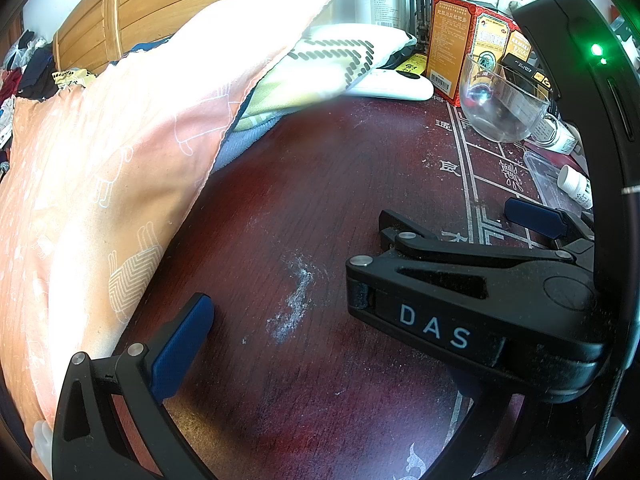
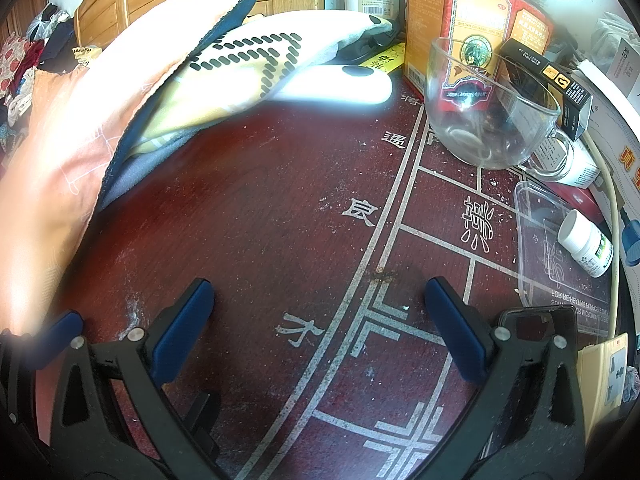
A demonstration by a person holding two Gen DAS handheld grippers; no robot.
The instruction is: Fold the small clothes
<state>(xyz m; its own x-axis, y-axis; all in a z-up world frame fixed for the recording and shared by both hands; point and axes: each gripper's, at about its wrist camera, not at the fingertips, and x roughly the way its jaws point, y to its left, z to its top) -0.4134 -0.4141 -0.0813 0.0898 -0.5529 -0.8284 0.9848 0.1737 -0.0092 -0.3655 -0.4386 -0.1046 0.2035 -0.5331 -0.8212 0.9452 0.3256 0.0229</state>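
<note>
No garment lies between my grippers. A pile of small clothes (image 1: 28,68) sits far back on the left, also seen as the clothes pile (image 2: 20,68). My left gripper (image 1: 320,320) hovers over the dark red table (image 1: 312,184). Only its left blue pad (image 1: 182,348) shows, set wide; the other finger is hidden behind my right gripper (image 1: 448,216), whose black "DAS" arm crosses in front. In the right wrist view my right gripper (image 2: 320,332) is open and holds nothing above the table (image 2: 260,220). The left gripper's pad (image 2: 60,336) shows just beside it.
An orange pillow (image 1: 100,180) and a cream cloth with black dashes (image 1: 320,68) crowd the table's left and back. At the right stand a glass cup (image 2: 488,120), red medicine boxes (image 2: 476,12), a white pill bottle (image 2: 586,244), a clear plastic lid (image 2: 552,240) and a phone (image 2: 540,324).
</note>
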